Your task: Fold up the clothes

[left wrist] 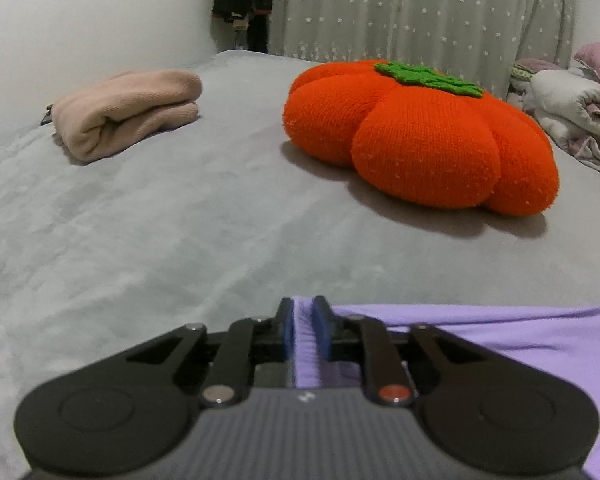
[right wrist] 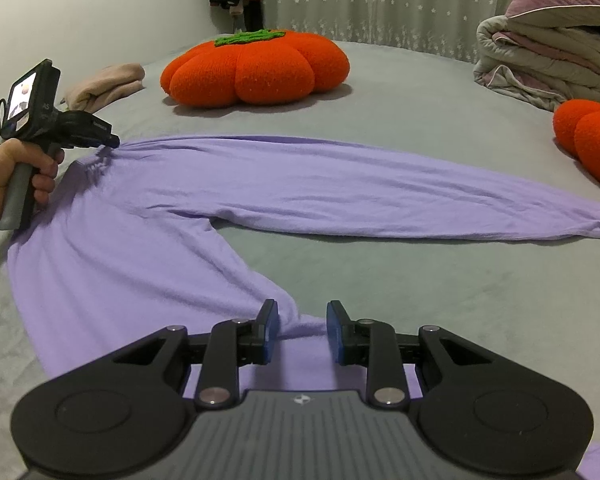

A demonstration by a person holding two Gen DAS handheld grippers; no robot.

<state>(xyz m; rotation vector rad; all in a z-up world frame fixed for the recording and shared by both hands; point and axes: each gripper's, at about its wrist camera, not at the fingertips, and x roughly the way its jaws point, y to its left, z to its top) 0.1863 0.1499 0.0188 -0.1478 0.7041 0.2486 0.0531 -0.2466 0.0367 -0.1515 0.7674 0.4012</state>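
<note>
Lilac trousers [right wrist: 260,176] lie spread on the grey bed [right wrist: 420,280], one leg stretched out to the right, the other running down toward my right gripper. My left gripper [left wrist: 303,312] is shut on a bunched fold of the lilac cloth [left wrist: 480,332]; in the right wrist view the same gripper [right wrist: 110,141] pinches the waist end at the left, held by a hand [right wrist: 4,176]. My right gripper [right wrist: 302,314] stands open just above the near leg's end, with fabric showing between and under its fingers.
A folded beige garment [left wrist: 128,112] lies at the far left of the bed. A large orange pumpkin cushion [left wrist: 416,136] sits mid-bed, and a second one [right wrist: 592,140] lies at the right. Piled quilts and a pillow [right wrist: 548,48] stand at the far right, before a star-print curtain [left wrist: 420,4].
</note>
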